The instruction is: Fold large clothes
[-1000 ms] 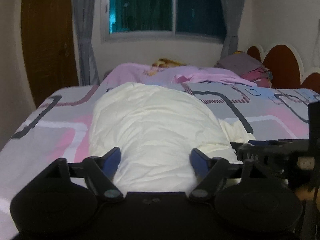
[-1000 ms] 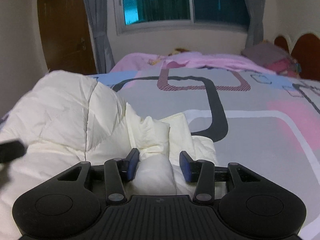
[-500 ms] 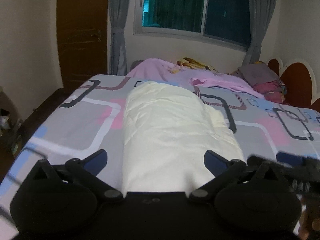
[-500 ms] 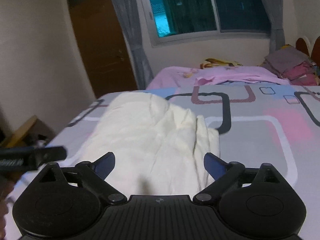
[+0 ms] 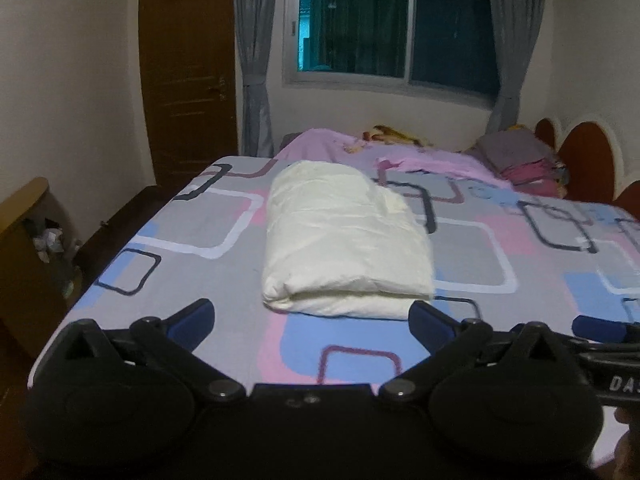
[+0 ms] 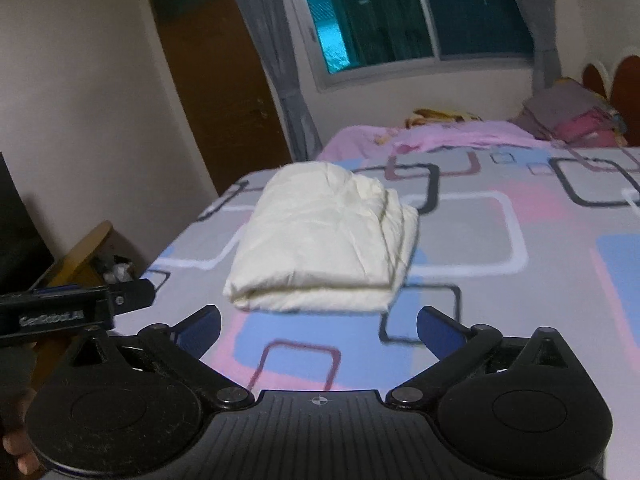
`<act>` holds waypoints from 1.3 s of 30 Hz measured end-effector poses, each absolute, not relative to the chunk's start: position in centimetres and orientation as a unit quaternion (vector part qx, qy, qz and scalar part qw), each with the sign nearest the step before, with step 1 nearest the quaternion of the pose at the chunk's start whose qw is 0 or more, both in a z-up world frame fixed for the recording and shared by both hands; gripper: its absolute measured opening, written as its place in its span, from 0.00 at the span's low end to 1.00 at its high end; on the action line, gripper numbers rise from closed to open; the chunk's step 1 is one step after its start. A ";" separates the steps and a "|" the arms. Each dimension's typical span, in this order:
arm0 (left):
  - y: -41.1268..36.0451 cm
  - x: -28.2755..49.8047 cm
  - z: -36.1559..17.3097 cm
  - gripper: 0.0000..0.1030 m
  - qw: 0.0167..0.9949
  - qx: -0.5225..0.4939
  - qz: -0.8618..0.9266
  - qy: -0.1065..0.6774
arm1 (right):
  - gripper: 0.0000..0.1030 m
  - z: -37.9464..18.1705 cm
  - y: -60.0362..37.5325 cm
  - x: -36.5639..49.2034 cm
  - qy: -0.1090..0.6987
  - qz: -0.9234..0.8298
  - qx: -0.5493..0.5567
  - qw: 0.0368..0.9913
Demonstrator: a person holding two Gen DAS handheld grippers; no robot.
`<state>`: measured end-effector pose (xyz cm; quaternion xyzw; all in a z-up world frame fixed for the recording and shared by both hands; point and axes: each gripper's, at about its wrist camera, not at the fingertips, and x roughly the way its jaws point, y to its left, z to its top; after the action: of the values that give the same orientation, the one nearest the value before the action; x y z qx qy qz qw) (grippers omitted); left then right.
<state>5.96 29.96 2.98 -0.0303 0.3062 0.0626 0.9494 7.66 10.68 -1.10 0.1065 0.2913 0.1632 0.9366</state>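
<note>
Bedroom shot, dim light, with a dark window (image 5: 390, 32) behind grey curtains (image 5: 254, 52) and a brown door (image 5: 188, 68) off to the left. Most of the view is a bed (image 5: 200, 236) with a grey, pink and blue sheet printed in rounded squares. Sitting on it, towards the middle, is the cream-white garment (image 5: 344, 240), folded into a thick puffy rectangle with the rounded fold edge facing the cameras.

Left tool (image 5: 312, 318) is spread as wide as it goes, blue pads out to either side, nothing between them and not touching the bundle, which lies just beyond its tips. Right tool (image 6: 318, 324) is the same story: jaws wide and widening, nothing between them, hanging over the sheet near the front of the fold without contact. Each tool pokes into the other's view at the edge.

Further back there's a rumpled pink blanket (image 5: 400, 156) and a stack of folded clothes (image 5: 520, 160) by the headboard (image 5: 586, 164).
</note>
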 end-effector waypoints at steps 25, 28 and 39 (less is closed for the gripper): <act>32.2 -1.7 6.0 1.00 0.944 -0.042 0.150 0.290 | 1.00 4.0 13.3 -3.4 0.176 0.144 0.038 0.973; 31.2 -1.9 6.0 1.00 0.946 -0.006 0.143 0.291 | 1.00 4.3 13.4 -3.2 0.172 0.132 0.034 0.976; 31.0 -1.8 6.0 1.00 0.948 -0.010 0.134 0.287 | 1.00 4.0 13.3 -3.1 0.172 0.126 0.036 0.976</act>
<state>-1.79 30.98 5.97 -0.0100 0.2873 0.1336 0.9484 -3.12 13.26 4.03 0.0361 0.1724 0.1256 0.9763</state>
